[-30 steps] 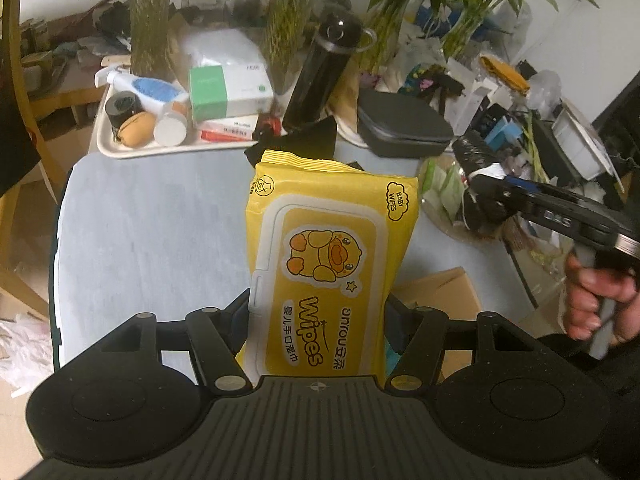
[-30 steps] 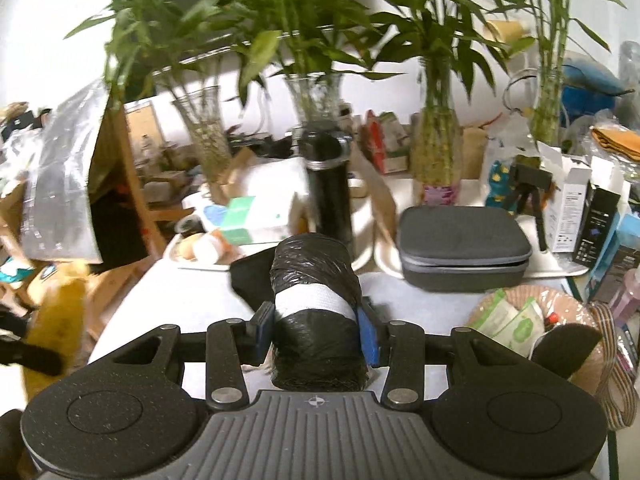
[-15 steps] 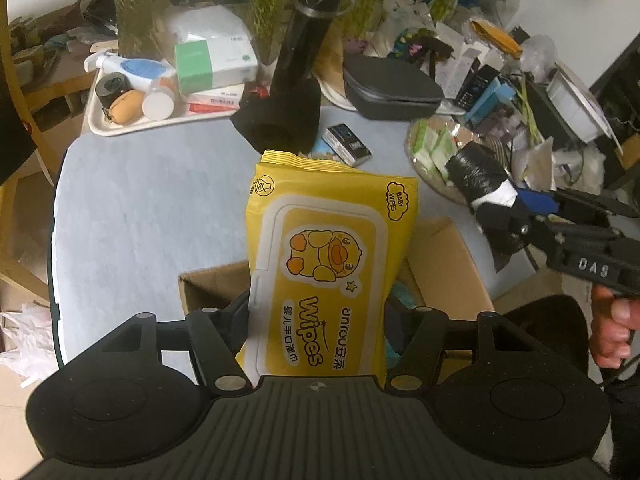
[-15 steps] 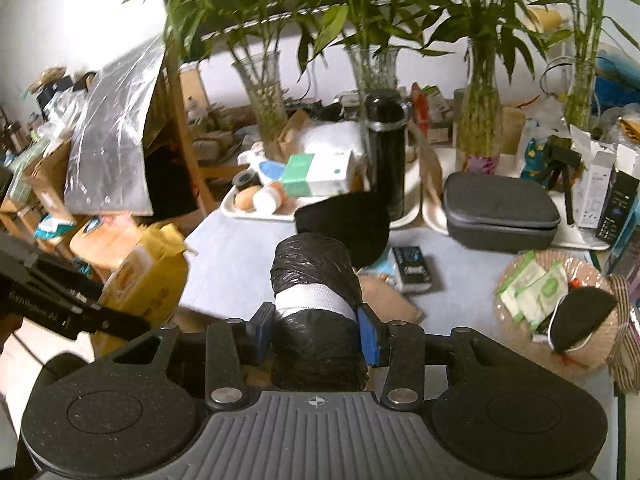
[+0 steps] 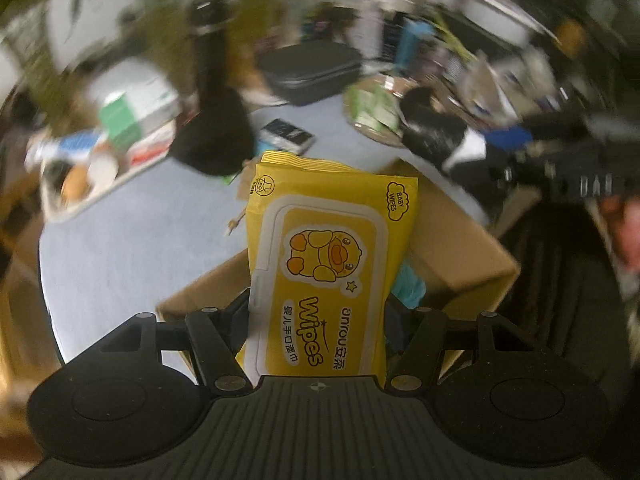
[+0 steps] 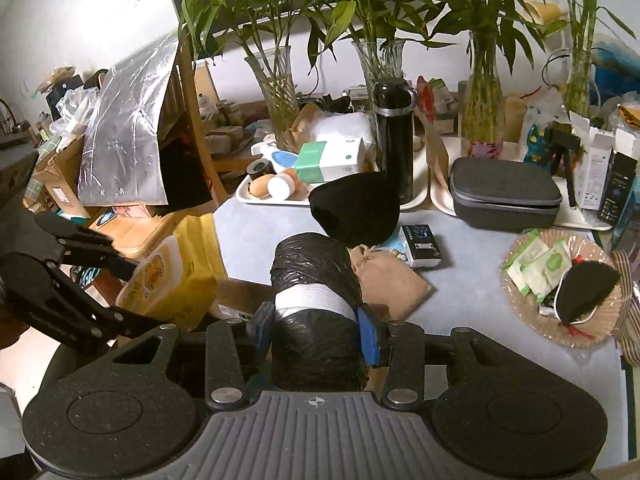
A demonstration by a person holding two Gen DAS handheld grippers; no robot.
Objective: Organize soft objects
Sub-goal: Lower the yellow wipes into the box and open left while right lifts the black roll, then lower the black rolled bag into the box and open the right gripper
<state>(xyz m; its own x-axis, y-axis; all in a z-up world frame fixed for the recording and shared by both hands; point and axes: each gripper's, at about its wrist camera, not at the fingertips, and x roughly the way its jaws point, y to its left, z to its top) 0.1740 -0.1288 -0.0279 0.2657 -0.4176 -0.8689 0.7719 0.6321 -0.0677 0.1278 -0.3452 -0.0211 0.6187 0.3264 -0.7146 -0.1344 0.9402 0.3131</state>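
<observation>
My left gripper point(image 5: 318, 316) is shut on a yellow pack of baby wipes point(image 5: 326, 264) and holds it over an open cardboard box point(image 5: 452, 240) at the table's near edge. My right gripper point(image 6: 316, 328) is shut on a black roll of plastic bags with a white band point(image 6: 316, 300). In the right wrist view the wipes pack point(image 6: 180, 276) and the left gripper point(image 6: 132, 292) show at the left, low beside the table. In the blurred left wrist view the black roll point(image 5: 436, 136) and the right gripper point(image 5: 476, 152) sit at the upper right.
On the blue table point(image 6: 256, 232) lie a black cap point(image 6: 356, 208), a tan pouch point(image 6: 392, 284), a small dark packet point(image 6: 420, 240) and a woven plate of sachets point(image 6: 520, 308). Behind stand a black bottle point(image 6: 394, 140), a grey case point(image 6: 504, 192), a white tray point(image 6: 264, 200) and vases.
The left gripper has rolled and moved across with the wipes; more of the cardboard box shows under the pack. The right gripper with the roll has drawn back, so more table shows.
</observation>
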